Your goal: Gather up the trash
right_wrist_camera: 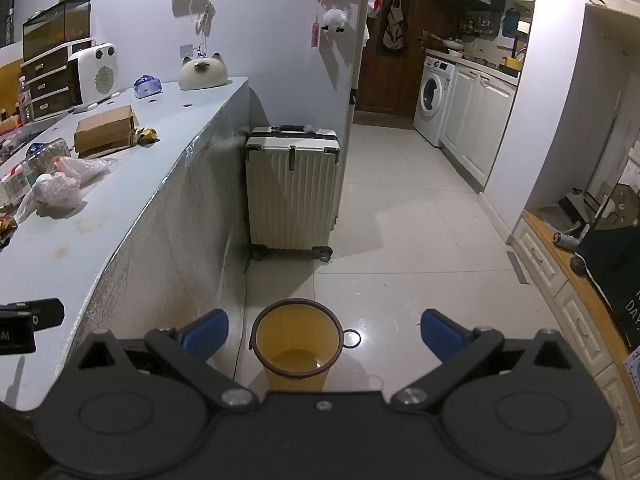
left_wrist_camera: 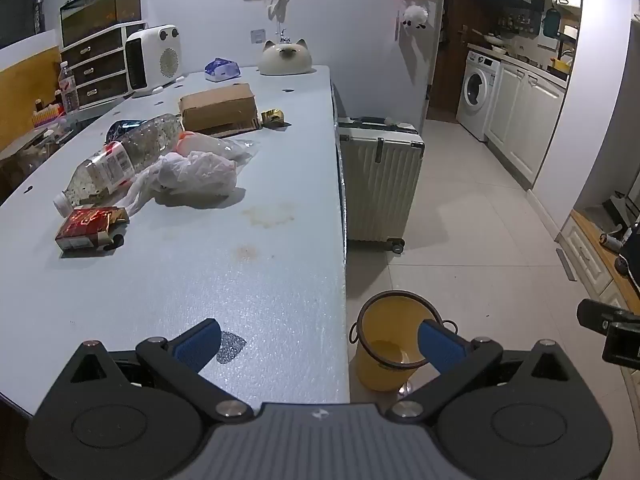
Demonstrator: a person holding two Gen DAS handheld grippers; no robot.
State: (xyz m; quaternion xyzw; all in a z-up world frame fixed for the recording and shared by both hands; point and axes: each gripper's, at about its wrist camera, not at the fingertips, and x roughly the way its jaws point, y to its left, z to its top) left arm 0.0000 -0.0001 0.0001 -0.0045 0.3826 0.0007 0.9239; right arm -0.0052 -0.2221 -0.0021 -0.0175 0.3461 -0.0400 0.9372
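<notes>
Both tongs, the left gripper (left_wrist_camera: pixel 318 344) and the right gripper (right_wrist_camera: pixel 324 338), are spread apart and hold nothing. A yellow bin (right_wrist_camera: pixel 297 344) (it looks empty) stands on the floor just beside the table (left_wrist_camera: pixel 248 280). The bottle (left_wrist_camera: pixel 120 160), plastic bags (left_wrist_camera: pixel 192 172), red packet (left_wrist_camera: pixel 90 228) and cardboard box (left_wrist_camera: pixel 218 110) lie uncollected, so the task appears barely begun.
</notes>
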